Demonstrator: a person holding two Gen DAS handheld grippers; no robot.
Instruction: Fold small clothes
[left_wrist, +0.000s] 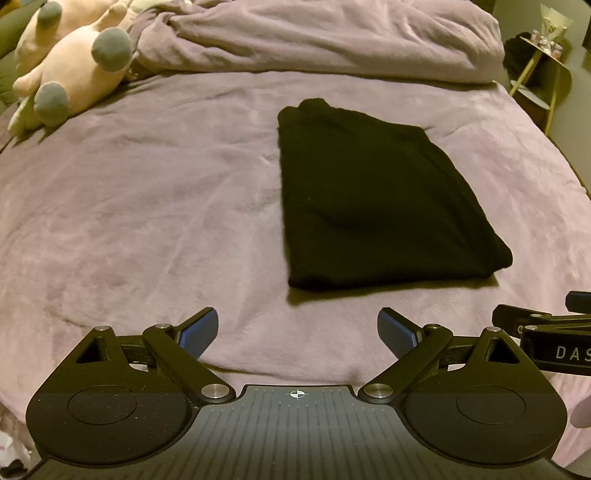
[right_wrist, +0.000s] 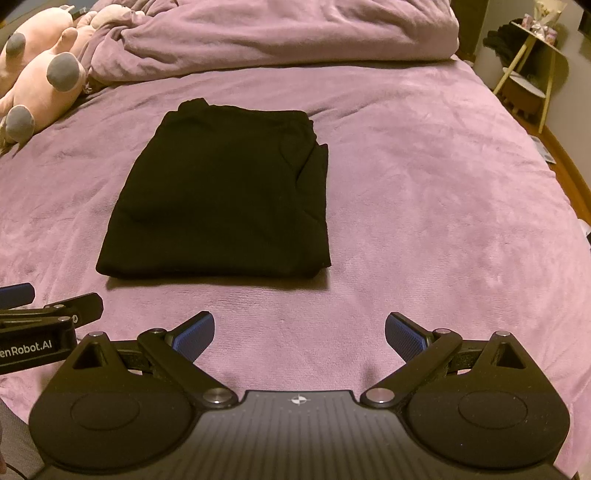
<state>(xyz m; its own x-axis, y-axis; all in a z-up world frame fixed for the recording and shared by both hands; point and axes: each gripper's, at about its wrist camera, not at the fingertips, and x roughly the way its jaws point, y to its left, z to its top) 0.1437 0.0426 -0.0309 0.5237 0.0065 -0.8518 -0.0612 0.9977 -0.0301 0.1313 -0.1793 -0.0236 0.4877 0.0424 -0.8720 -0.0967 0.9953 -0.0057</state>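
Neatly folded into a thick rectangle, the black garment (right_wrist: 221, 192) lies flat on the purple bedspread (right_wrist: 424, 184), just ahead of both tools. Left gripper (left_wrist: 297, 332) and right gripper (right_wrist: 300, 334) hover spread wide, holding nothing. Its dark cloth swallows seams and layers; pink plush toys (left_wrist: 70, 70) are cut off at the frame's edge.

My grippers, left (left_wrist: 297, 332) and right (right_wrist: 300, 334), are matte black plastic with dimpled blue pads (right_wrist: 195, 335). Black garment (right_wrist: 221, 192) looks like soft matte knit, bedspread (right_wrist: 424, 177) plush and fuzzy.
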